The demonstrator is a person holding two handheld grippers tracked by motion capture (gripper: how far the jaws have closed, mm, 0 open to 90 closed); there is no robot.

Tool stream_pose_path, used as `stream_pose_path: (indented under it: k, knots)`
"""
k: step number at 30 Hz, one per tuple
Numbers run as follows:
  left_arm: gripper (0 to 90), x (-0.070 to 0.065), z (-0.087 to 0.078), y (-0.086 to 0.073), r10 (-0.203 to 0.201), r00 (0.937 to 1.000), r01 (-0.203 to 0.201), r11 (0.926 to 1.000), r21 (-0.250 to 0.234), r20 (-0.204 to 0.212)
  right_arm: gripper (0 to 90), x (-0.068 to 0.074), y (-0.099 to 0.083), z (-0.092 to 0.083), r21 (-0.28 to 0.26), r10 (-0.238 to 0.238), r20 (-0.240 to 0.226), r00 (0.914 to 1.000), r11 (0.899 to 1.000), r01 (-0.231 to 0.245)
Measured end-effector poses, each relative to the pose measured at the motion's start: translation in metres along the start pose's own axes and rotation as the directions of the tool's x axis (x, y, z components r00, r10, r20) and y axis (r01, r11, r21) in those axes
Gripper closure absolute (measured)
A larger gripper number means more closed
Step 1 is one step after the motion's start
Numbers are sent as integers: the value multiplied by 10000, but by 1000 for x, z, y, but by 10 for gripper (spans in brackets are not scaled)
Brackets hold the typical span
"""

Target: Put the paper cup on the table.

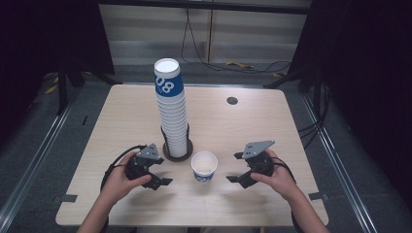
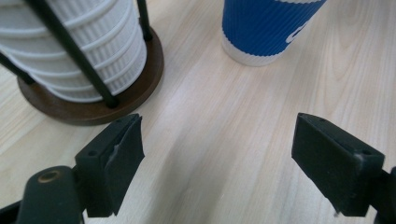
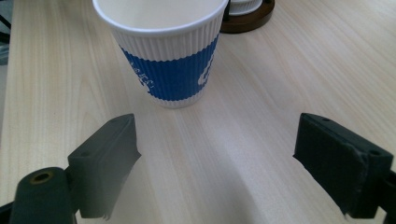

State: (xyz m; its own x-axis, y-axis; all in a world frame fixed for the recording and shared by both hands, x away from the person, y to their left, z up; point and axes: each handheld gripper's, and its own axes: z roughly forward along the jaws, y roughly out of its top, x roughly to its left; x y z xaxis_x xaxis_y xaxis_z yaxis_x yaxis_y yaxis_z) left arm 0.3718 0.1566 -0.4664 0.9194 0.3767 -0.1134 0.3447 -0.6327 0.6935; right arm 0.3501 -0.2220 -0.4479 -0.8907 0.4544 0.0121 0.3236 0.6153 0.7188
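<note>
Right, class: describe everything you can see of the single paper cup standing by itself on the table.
The single cup stands upright and empty on the pale wooden table, just right of the stack's brown base. It looks like ribbed paper: white rim and foot, blue band with white lettering. Nothing touches it; both grippers are apart from it.

Pale wood-grain table [image 1: 121,116], smooth w/ a soft satin sheen. At its 6 o'clock edge a single paper cup [image 1: 204,166], ribbed matt outside, blue & white, smooth white inside; at 12 o'clock from it a stack of cups [image 1: 172,111] in the same ribbed paper, in a holder [image 2: 93,109] w/ dark brown matt wooden base & thin black metal-looking rods. Left gripper [image 1: 161,173] & right gripper [image 1: 235,167]: matt black plastic-looking jaws, slightly rough, w/ dull grey top plates.
</note>
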Motion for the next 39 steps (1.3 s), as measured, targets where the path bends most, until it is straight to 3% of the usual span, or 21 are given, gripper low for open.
stream_pose_path:
  k: [20, 24, 39]
  knots:
    - [165, 14, -7, -16, -291, 9993, 291, 9996, -26, -248, 130, -8, -30, -8, -259, 734, 409, 9965, 9970, -724]
    - [165, 17, -7, -20, -542, 9979, 540, 9985, -76, -341, 130, -9, -32, -10, -394, 818, 474, 9955, 9960, -800]
    - [165, 29, -10, -34, -493, 9976, 493, 9988, -13, -478, 129, -15, -46, -14, -393, 1047, 778, 9915, 9940, -1019]
